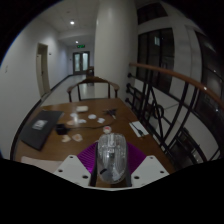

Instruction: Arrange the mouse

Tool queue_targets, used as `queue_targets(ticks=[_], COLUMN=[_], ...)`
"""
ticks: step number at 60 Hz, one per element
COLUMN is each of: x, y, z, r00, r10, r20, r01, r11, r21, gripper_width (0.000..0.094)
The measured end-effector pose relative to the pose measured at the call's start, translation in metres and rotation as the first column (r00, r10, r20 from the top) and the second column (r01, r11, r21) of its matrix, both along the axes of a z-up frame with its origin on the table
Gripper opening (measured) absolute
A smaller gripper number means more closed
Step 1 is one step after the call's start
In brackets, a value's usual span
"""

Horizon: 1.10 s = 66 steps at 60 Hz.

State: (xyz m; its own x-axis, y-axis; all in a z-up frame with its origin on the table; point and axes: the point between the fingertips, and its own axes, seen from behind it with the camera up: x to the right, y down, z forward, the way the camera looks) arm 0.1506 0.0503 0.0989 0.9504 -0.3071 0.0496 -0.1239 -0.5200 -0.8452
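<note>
- Purple pads (88, 158) line the inner faces of the gripper (110, 170) fingers, whose white outer shells show at either side.
- Mouse (110, 157), grey with a glossy, pale-reflecting shell, sits between the two fingers with its length pointing away from the camera.
- Finger state: both pads lie against the flanks of the mouse with no gap visible on either side; the fingers are clenched on it.
- Whether the mouse rests on the surface or is lifted clear of it cannot be told.
- Wooden table (78, 140), brown, extends ahead of the fingers.
- Laptop (41, 130), dark and closed, lies on the table to the left, well apart from the mouse.
- Several small pale items (100, 116) are scattered on the far half of the table; their nature cannot be told.
- White flat object (138, 129), possibly paper, lies near the table's right edge, ahead and right of the fingers.
- Chair (92, 88) with a curved dark back stands at the far end of the table.
- White column (113, 45) rises behind the table.
- Dark railing (170, 100) with a wooden handrail runs along the right side.
- Double door (79, 61) shows at the end of the corridor beyond.
</note>
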Motion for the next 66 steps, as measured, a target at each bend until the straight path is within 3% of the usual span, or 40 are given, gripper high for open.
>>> queue_targets(ticks=[6, 11, 22, 37, 43, 51, 56, 66], x=[-0.087, -0.172, -0.279, -0.288, -0.292, -0.295, -0.31, -0.321], y=[-0.024, -0.042, -0.069, -0.082, -0.071, -0.081, -0.098, -0.166], z=[0.041, 0.045, -0.033, -0.104, -0.102, -0.103, -0.079, -0.035], r00=[0.998, 0.987, 0.96, 0.963, 0.964, 0.961, 0.952, 0.966], r10=[0.065, 0.153, 0.267, 0.268, 0.265, 0.275, 0.303, 0.259], r20=[-0.002, -0.059, -0.088, -0.011, -0.011, -0.028, -0.055, -0.004], r01=[-0.065, -0.148, -0.271, -0.266, -0.264, -0.277, -0.306, -0.259], r11=[0.997, 0.986, 0.962, 0.951, 0.958, 0.954, 0.949, 0.965], r21=[0.045, 0.074, -0.029, -0.156, -0.108, -0.119, -0.072, -0.036], gripper_width=[0.04, 0.0403, 0.0398, 0.0405, 0.041, 0.0551, 0.0827, 0.0831])
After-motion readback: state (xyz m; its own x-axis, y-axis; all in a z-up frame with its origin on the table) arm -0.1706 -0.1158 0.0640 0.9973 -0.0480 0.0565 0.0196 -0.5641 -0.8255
